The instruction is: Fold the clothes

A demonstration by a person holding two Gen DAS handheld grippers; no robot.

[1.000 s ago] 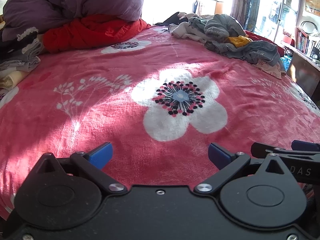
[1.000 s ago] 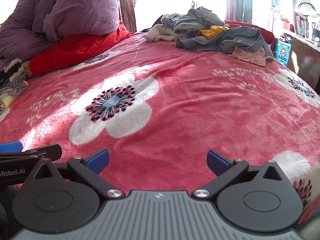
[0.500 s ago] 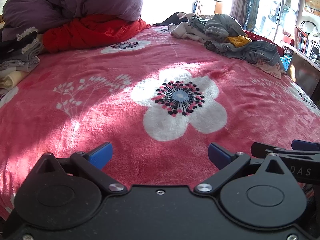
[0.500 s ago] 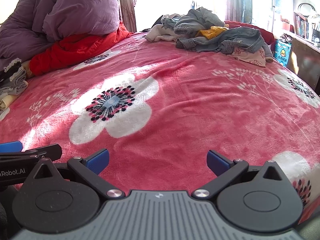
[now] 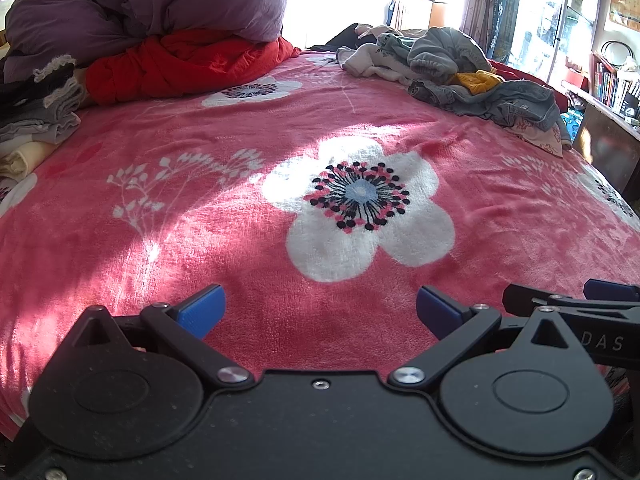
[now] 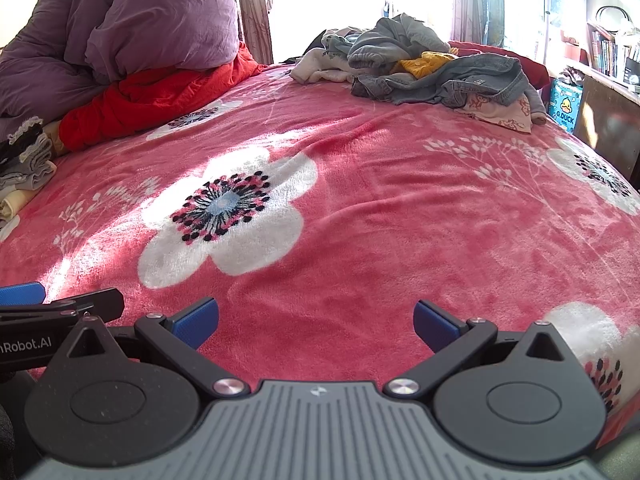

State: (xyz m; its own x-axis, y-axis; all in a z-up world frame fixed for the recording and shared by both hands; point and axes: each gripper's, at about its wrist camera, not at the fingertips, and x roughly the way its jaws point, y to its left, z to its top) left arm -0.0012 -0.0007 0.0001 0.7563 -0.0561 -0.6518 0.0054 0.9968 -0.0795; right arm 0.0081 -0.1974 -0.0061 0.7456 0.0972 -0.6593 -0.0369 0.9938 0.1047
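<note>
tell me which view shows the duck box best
Right wrist. The duck box shows at the far right beyond the bed edge, with its yellow duck and lettering readable. In the left wrist view only a blue sliver shows behind the clothes pile, with no duck visible.

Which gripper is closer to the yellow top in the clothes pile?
Right. The yellow top lies far across the bed, ahead and right of the right gripper. The left gripper sits further left, so further away.
</note>
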